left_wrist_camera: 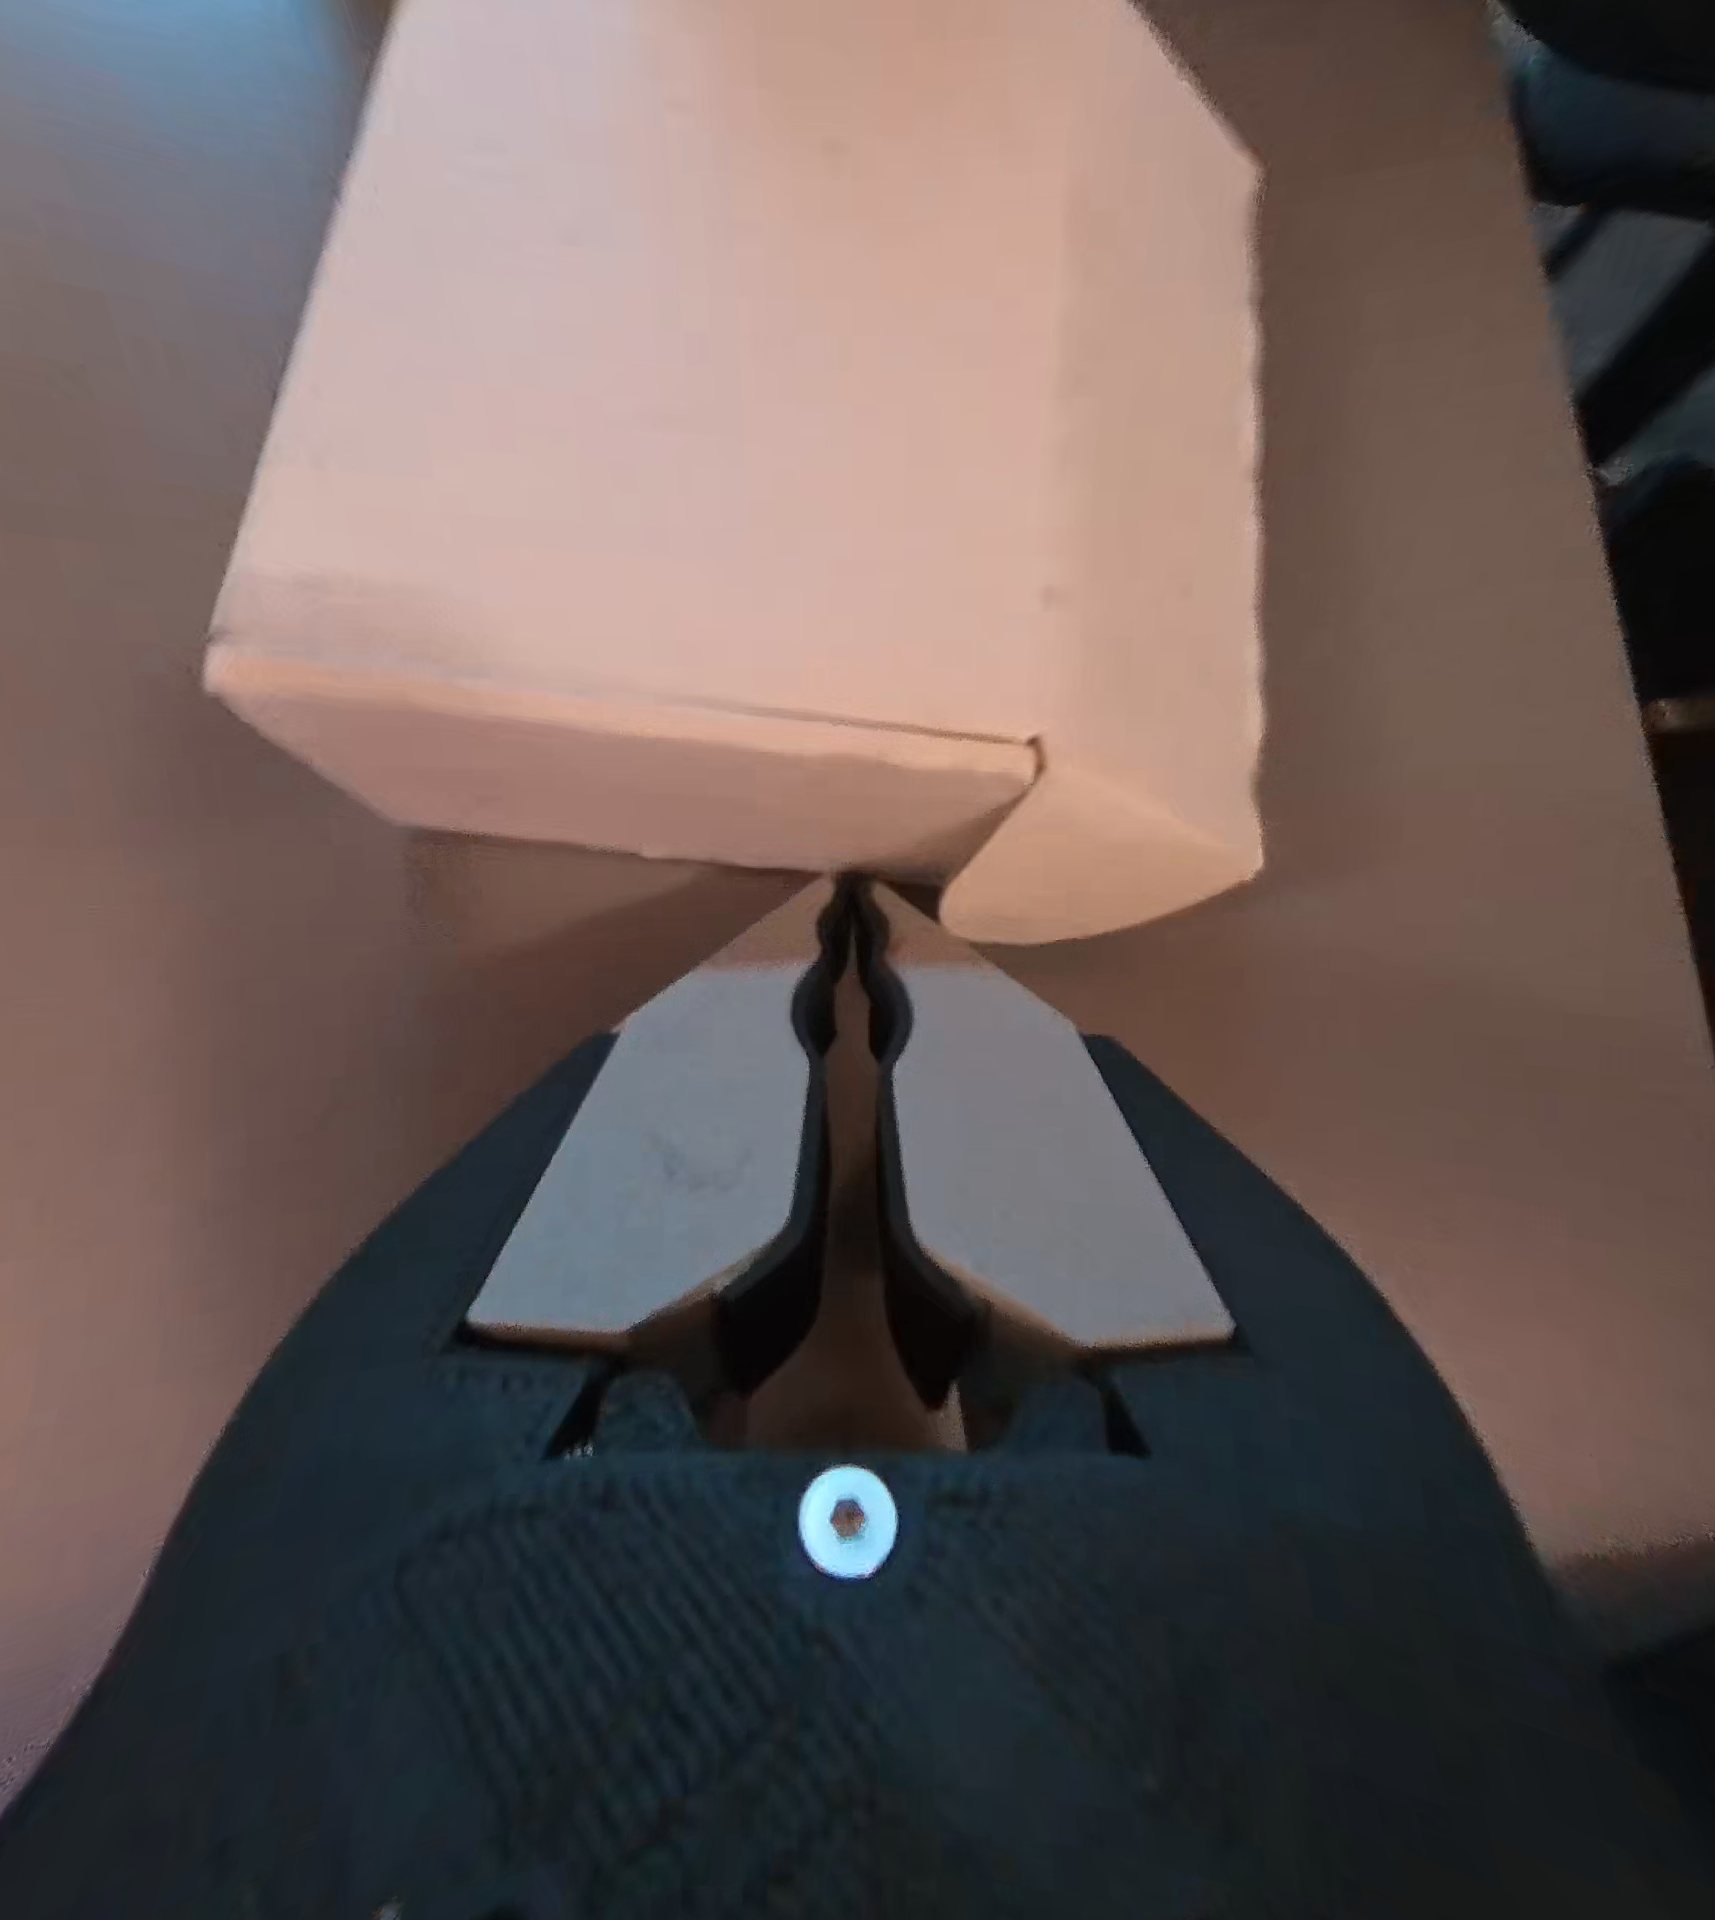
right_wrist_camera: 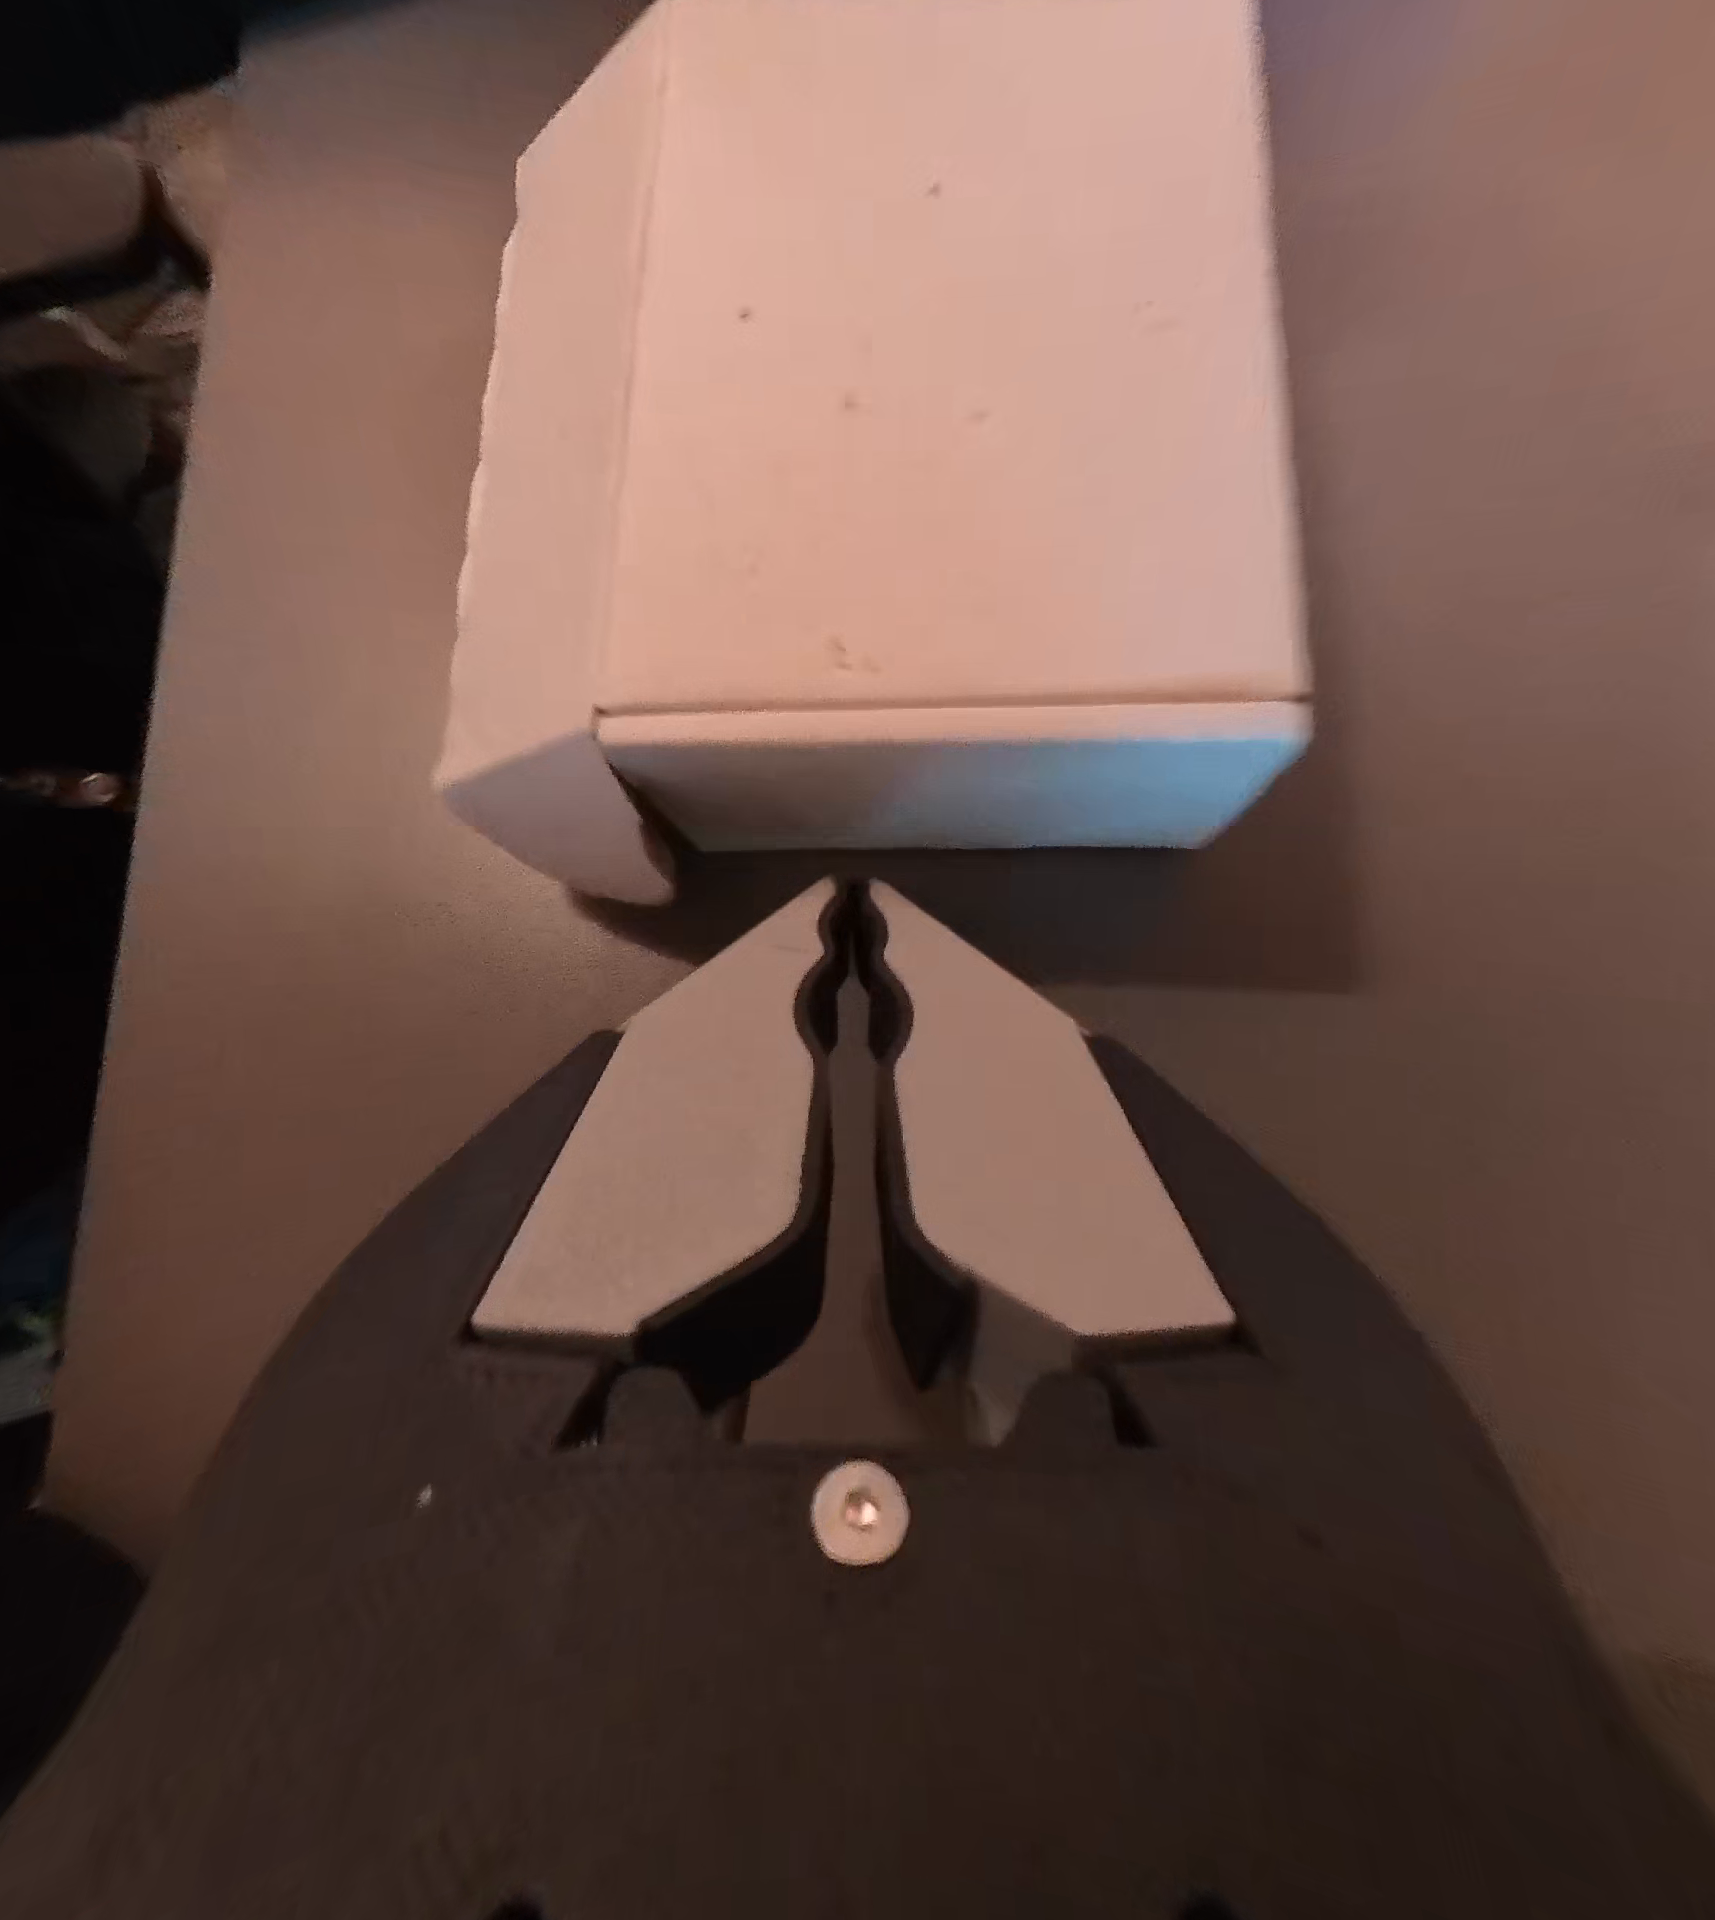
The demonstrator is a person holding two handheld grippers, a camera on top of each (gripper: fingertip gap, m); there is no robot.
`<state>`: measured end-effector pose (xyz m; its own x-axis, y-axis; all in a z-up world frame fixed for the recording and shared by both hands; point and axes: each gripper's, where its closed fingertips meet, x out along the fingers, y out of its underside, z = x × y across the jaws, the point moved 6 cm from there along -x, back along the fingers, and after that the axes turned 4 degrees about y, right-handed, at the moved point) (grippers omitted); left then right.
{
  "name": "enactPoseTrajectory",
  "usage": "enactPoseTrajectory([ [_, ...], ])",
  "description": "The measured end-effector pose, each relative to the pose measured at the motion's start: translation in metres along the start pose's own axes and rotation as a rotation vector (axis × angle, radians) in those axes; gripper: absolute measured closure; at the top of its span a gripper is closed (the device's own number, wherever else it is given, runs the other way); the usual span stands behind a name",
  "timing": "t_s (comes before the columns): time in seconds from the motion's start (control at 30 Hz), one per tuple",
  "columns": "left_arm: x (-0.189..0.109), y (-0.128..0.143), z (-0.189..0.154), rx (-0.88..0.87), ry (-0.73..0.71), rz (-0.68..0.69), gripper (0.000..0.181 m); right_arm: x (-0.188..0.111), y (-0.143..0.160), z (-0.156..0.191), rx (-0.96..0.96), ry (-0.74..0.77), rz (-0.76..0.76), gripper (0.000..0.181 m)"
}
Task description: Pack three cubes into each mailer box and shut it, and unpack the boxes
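A plain tan table (left_wrist_camera: 105, 727) carries a closed white mailer box (left_wrist_camera: 749, 468), lying flat toward 12 o'clock in the left wrist view. The right wrist view shows a closed box at 12 o'clock too, table edge at 9 o'clock.

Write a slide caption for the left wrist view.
Left gripper, jaws shut, meets the closed mailer box.

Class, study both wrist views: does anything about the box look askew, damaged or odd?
The closed pale cardboard mailer box shows small dark scuffs on its lid in the right wrist view. Its side flap bulges slightly at the front corner. No cubes visible.
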<state>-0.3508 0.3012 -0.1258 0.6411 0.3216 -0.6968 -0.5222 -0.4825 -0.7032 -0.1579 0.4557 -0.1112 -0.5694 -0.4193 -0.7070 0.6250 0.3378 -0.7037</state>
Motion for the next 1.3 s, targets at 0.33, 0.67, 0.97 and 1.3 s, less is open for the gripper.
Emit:
enactPoseTrajectory([
  [0.33,-0.010,-0.016,-0.037,0.176,0.244,-0.123,0.181,0.005,-0.005,0.022,-0.018,-0.223,0.002,0.181],
  [0.67,-0.044,-0.039,-0.035,0.180,0.219,-0.431,0.181,-0.037,-0.031,0.021,-0.020,-0.234,-0.339,0.181],
  [0.97,-0.043,-0.039,-0.033,0.159,0.225,-0.442,0.181,-0.037,-0.031,0.015,0.012,-0.233,-0.355,0.181],
  [1.3,-0.054,-0.031,-0.030,0.142,0.195,-0.506,0.177,-0.068,-0.033,0.021,-0.011,-0.279,-0.492,0.181],
])
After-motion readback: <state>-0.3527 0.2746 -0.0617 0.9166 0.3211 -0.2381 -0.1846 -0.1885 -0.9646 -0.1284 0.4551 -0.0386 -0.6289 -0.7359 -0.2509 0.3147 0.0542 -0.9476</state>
